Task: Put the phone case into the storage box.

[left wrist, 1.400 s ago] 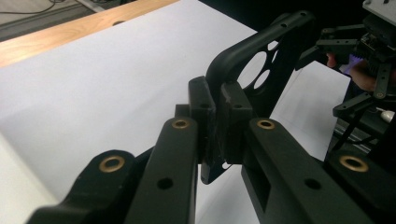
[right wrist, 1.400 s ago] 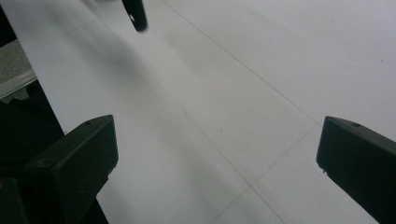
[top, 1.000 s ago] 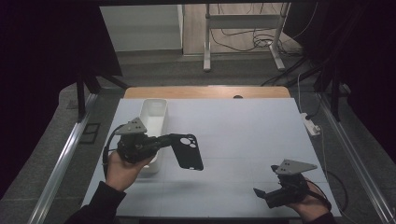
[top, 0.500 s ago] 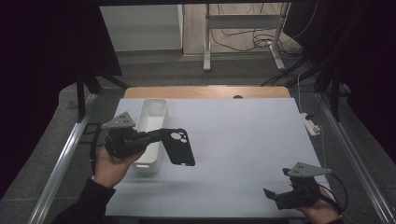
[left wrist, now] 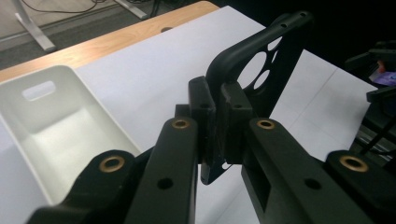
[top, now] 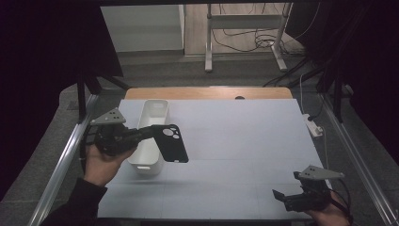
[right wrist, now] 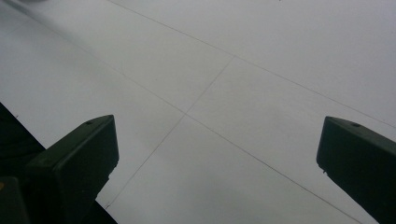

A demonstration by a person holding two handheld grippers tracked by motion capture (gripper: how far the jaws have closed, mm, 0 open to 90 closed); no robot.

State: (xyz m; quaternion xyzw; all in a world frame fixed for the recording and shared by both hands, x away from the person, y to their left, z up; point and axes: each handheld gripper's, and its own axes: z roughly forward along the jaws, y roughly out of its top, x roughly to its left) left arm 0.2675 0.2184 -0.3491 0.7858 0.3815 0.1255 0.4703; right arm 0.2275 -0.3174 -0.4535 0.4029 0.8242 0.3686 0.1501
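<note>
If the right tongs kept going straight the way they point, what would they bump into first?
Probably just the bare table. The right tongs are open and tilt down at it, with nothing between them.

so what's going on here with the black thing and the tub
A person works at a white table with a gripper in each hand. The left gripper is shut on the edge of a black phone case, holding it in the air beside and partly over a long white bin. The bin looks empty. The right gripper sits low at the near right corner of the table, its jaws wide apart with nothing between them.
</note>
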